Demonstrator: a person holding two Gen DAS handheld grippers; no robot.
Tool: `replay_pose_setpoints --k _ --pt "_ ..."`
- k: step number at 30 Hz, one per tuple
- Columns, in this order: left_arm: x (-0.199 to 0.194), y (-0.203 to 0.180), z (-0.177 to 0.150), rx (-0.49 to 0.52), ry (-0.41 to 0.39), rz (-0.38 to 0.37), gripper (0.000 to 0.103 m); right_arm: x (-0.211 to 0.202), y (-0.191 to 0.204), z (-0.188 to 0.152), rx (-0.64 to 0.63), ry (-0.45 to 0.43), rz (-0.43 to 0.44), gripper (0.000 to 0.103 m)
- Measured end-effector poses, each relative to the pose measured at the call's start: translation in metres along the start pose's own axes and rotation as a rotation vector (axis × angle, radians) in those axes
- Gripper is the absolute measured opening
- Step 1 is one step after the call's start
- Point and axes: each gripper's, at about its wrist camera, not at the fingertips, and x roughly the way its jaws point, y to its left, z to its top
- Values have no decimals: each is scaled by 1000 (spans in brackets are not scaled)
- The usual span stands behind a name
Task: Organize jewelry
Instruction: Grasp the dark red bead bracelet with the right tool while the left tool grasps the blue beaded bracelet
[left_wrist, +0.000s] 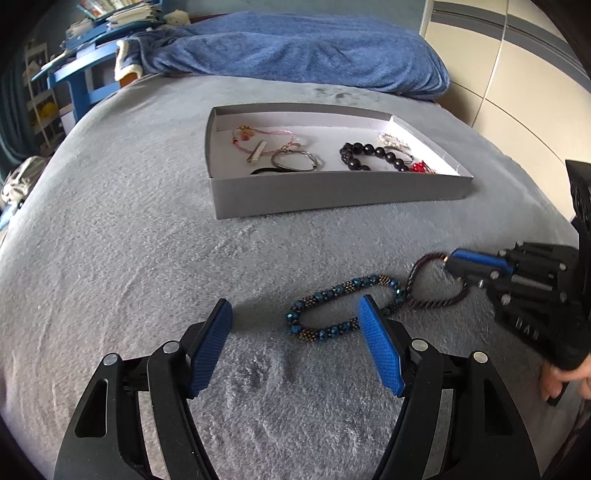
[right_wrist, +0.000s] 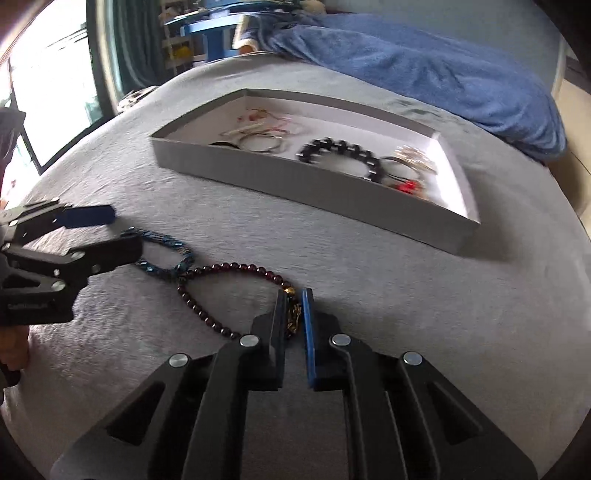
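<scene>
A grey blanket (left_wrist: 147, 221) covers a bed. On it, far from the cameras, sits a shallow grey tray (left_wrist: 332, 195) already holding bracelets, seemingly the collecting place. Nearer lie two loose bracelets, touching: a blue beaded bracelet (left_wrist: 332, 306) and, to its right, a dark red beaded bracelet (right_wrist: 229, 267). The right gripper (right_wrist: 293, 314) has its fingers nearly together around the red bracelet's gold charm, likely to lift it. The left gripper (left_wrist: 295, 343) hangs wide apart by the blue one. Blur hides the tray's finer contents.
</scene>
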Motion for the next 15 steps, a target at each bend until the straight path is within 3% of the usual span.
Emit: replay_pose_setpoints --k 4,10,15 --pt "3 -7 -1 26 7 -8 70 -3 -22 -3 65 0 -30 8" --pt "8 -20 -3 74 17 -6 64 -1 -35 -9 147 -10 18 8" --pt "6 -28 -5 104 10 -27 37 1 -34 -11 162 -26 26 10"
